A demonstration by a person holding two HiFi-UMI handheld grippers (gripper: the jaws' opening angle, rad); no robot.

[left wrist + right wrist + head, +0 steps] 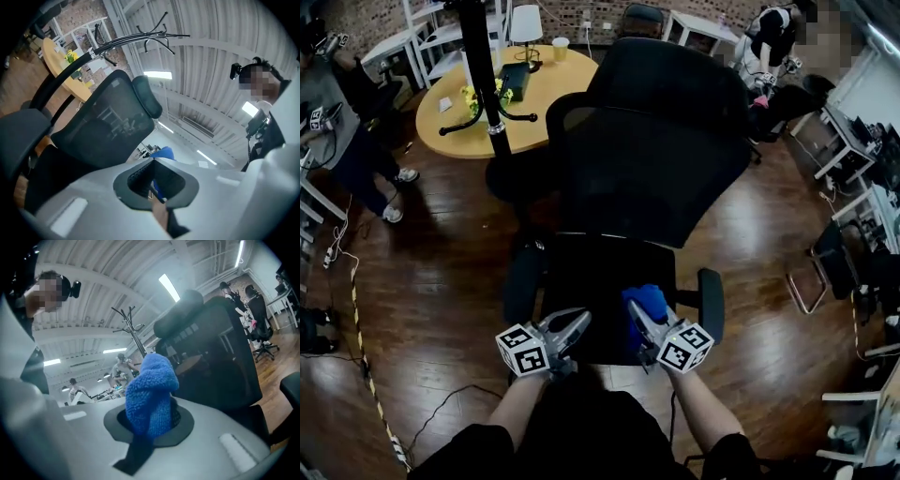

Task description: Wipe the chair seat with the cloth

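Your right gripper [637, 317] clamps the fluffy blue cloth [646, 301], lower centre, directly over the black chair seat [591, 281]; left gripper [575, 325] gapes empty.

The left hand-held gripper [570, 328] and right hand-held gripper [639, 319] have pale grey, tapering jaws and white cubes [523, 350] printed with black square markers. The person wears black short sleeves [473, 448].
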